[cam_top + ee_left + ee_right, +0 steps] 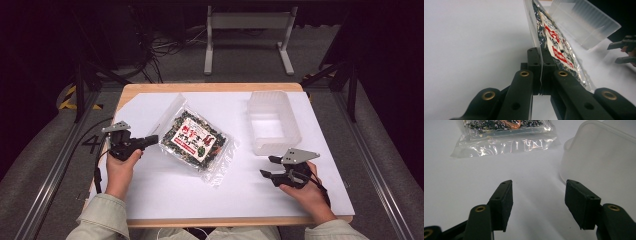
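Open white sheet ahead of my right tongs (271, 167), bin (272, 121) just beyond blocks. Snack bag (196, 140) sits between both tongs.

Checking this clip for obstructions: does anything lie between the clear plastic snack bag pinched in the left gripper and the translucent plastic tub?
Nothing visible does. The left gripper is shut on the edge of the clear plastic snack bag, and only bare white table surface separates it from the translucent plastic tub. The right gripper rests open in front of the tub, off that path.

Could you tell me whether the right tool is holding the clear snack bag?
No, the right tool is open with nothing between its jaws, while the snack bag is pinched at its edge by the left tool.
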Motion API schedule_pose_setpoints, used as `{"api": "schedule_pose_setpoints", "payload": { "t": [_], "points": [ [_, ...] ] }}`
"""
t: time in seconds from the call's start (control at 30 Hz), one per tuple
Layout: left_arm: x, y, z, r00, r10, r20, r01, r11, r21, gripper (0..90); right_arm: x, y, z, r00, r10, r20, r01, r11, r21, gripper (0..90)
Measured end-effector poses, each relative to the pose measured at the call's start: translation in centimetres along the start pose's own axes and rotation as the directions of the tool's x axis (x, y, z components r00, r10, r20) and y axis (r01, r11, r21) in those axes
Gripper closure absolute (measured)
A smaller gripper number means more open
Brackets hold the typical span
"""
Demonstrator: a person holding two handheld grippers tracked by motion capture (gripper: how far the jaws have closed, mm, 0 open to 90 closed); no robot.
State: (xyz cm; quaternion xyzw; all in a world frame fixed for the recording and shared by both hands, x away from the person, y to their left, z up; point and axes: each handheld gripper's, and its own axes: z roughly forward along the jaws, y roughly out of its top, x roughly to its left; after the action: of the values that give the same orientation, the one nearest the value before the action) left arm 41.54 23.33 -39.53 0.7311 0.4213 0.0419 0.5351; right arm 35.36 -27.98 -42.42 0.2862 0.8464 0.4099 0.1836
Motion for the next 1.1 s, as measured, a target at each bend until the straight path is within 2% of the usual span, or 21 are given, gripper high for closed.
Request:
{"api": "schedule_pose_setpoints", "payload": {
  "t": [0.17, 0.2, 0.5, 0.63, 0.77, 0.93, 1.1],
  "points": [
    [-0.8, 0.5, -1.3, 0.9997, 0.01, 0.021, -0.009, 0.9991, -0.042, 89.7, 0.0, 0.0, -0.1, 1.0, -0.001, -0.002, 0.001, 1.0, -0.01, 39.2],
    [-1.2, 0.8, -1.8, 0.9995, 0.018, 0.026, -0.017, 0.9979, -0.063, 89.7, 0.0, 0.0, -0.1, 1.0, 0.001, -0.004, -0.001, 1.0, -0.013, 39.0],
    [-3.1, 2.1, -3.8, 0.9965, 0.063, 0.054, -0.056, 0.9909, -0.122, 89.7, 0.0, 0.1, -0.1, 0.9999, 0.002, -0.015, -0.003, 1.0, -0.028, 38.8],
    [-4.3, 2.6, -4.4, 0.9929, 0.102, 0.061, -0.093, 0.9863, -0.136, 89.7, 0.0, 0.1, -0.1, 0.9999, 0.002, -0.014, -0.002, 1.0, -0.031, 38.8],
    [-5.6, 3.1, -5.0, 0.9866, 0.153, 0.055, -0.144, 0.9776, -0.154, 89.7, 0.0, 0.1, -0.2, 0.9999, 0.004, -0.015, -0.005, 0.999, -0.04, 39.4],
    [-6.8, 3.7, -5.7, 0.9807, 0.186, 0.06, -0.173, 0.9685, -0.18, 89.7, 0.0, 0.1, -0.3, 0.9997, 0.003, -0.025, -0.005, 0.998, -0.055, 42.1],
    [-7.4, 4.0, -6.3, 0.977, 0.203, 0.065, -0.189, 0.965, -0.182, 89.8, 0.0, 0.2, -0.2, 0.9996, 0.011, -0.026, -0.013, 0.998, -0.065, 43.8]
  ]
}}
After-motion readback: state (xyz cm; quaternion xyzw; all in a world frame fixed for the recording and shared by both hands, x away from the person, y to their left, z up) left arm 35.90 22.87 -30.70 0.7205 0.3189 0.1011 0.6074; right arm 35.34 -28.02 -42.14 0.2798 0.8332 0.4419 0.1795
